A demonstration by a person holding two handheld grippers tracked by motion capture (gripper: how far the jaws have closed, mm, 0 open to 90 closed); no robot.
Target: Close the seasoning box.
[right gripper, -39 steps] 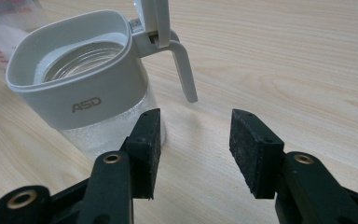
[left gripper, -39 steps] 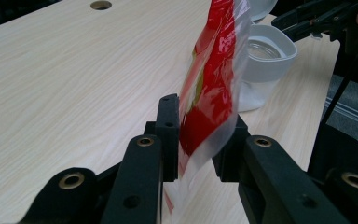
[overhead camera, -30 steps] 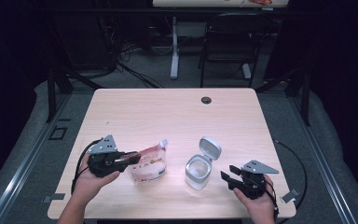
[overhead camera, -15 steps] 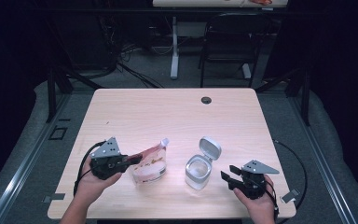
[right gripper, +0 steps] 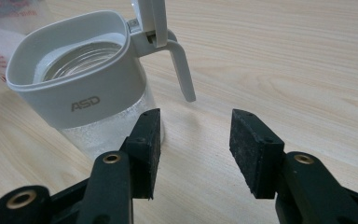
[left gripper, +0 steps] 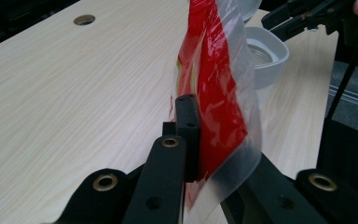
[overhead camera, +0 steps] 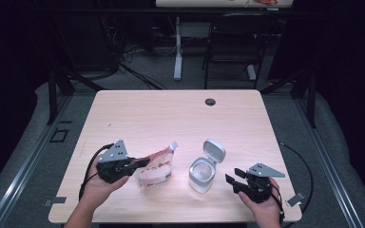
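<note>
Open jar [overhead camera: 203,172] betw. pouch [overhead camera: 156,167] & right claw [overhead camera: 236,180]

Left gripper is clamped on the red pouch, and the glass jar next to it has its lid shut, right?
Not quite. The left gripper is clamped on the red pouch, but the glass jar beside it has its lid flipped open, standing up from the hinge. The high view and the right gripper view both show the open mouth.
</note>
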